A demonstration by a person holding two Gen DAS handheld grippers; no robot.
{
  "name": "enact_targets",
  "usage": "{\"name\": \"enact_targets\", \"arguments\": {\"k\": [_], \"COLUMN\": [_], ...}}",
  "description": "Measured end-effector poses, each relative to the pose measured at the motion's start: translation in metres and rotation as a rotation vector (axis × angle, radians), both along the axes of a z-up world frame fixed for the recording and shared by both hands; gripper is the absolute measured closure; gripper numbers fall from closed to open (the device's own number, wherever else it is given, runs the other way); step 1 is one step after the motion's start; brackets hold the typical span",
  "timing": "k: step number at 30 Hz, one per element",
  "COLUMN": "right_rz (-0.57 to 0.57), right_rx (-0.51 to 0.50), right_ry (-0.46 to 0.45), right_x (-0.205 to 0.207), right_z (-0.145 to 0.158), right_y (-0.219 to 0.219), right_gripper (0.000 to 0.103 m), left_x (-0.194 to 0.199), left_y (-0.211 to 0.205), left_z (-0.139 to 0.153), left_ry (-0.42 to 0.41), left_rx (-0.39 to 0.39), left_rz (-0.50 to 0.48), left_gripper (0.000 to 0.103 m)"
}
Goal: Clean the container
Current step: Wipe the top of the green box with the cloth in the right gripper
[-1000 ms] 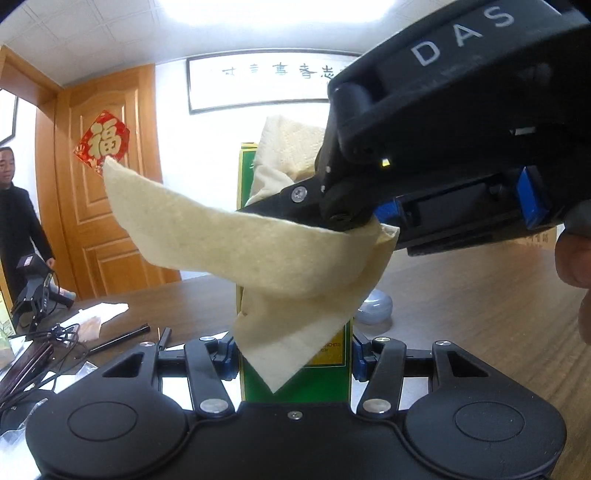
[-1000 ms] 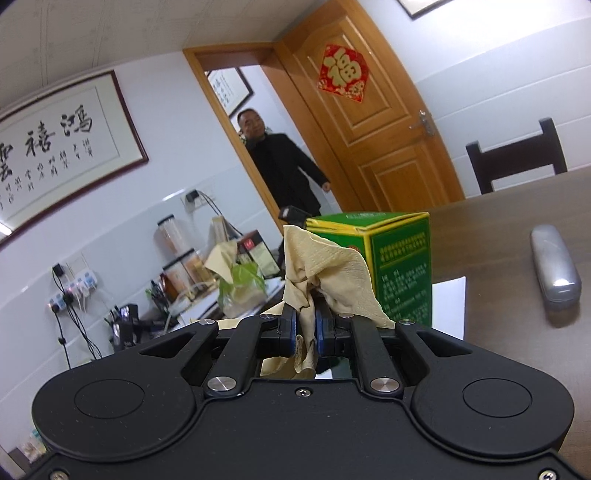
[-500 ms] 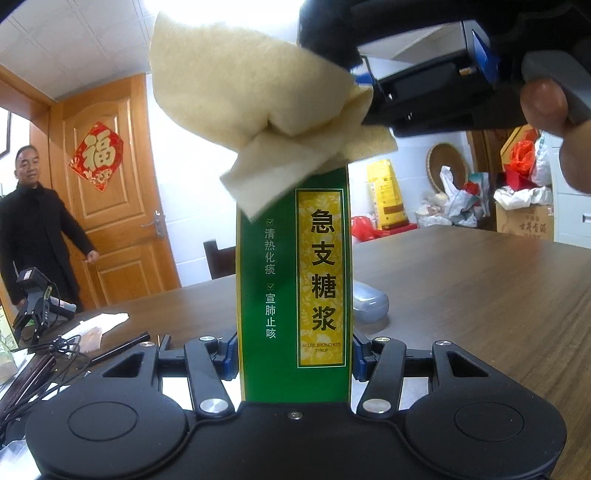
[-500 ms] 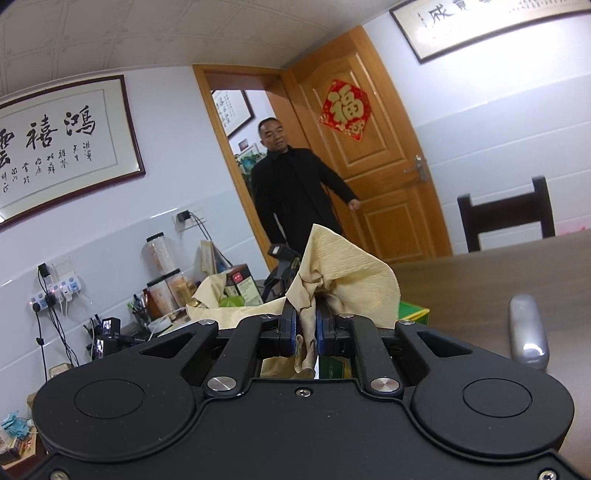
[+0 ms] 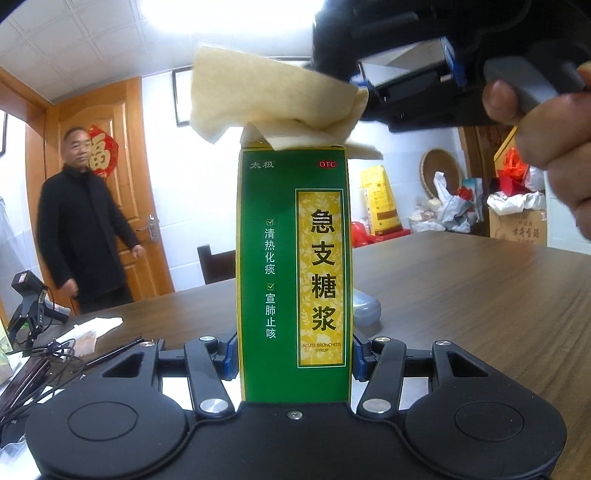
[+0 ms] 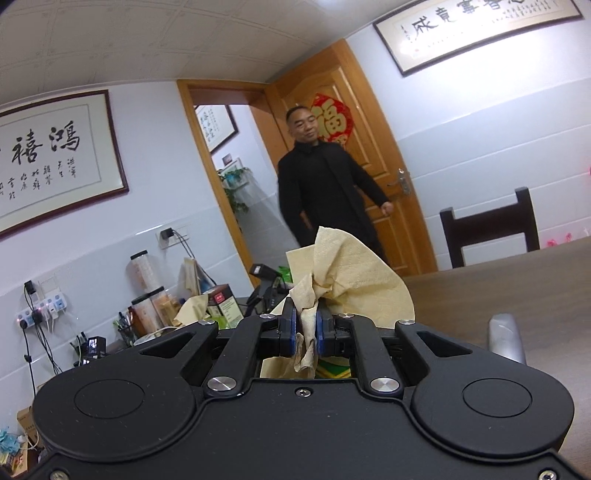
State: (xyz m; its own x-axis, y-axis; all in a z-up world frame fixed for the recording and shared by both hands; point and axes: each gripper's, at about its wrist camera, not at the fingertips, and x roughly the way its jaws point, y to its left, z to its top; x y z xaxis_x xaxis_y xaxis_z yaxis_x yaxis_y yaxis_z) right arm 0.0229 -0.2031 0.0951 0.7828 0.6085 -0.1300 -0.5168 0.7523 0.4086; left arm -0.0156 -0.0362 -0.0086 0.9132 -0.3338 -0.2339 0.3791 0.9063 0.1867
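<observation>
Tissue [image 5: 273, 99] lifted atop box [image 5: 293, 266]; left hand-held gripper [image 5: 293, 354] clamps box, right [image 6: 306, 332] tissue.

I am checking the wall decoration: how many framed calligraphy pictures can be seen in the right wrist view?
3: one on the left wall, one through the doorway, one top right. Others may be hidden.

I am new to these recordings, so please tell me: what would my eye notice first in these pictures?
A tall green cardboard box with a yellow label stands upright in the centre, clamped by the left tool. A crumpled beige paper towel rests on its top, pinched in the right tool. A person in black stands by the wooden door.
</observation>
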Motion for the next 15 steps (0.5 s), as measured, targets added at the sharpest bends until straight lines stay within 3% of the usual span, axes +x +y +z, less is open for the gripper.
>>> {"name": "enact_targets", "arguments": {"k": [9,15], "right_rz": [-0.034,-0.011], "right_rx": [0.050,0.162], "right_ry": [0.058,0.122], "right_x": [0.018,0.032], "right_z": [-0.014,-0.029], "right_y": [-0.016,-0.036], "right_gripper": [0.093,0.093], "left_x": [-0.005,-0.005], "left_y": [0.002,0.004], "left_z": [0.003,0.004], "left_ry": [0.002,0.023], "left_rx": [-0.030,-0.052], "left_rz": [-0.051,-0.090], "left_gripper": [0.053,0.053]}}
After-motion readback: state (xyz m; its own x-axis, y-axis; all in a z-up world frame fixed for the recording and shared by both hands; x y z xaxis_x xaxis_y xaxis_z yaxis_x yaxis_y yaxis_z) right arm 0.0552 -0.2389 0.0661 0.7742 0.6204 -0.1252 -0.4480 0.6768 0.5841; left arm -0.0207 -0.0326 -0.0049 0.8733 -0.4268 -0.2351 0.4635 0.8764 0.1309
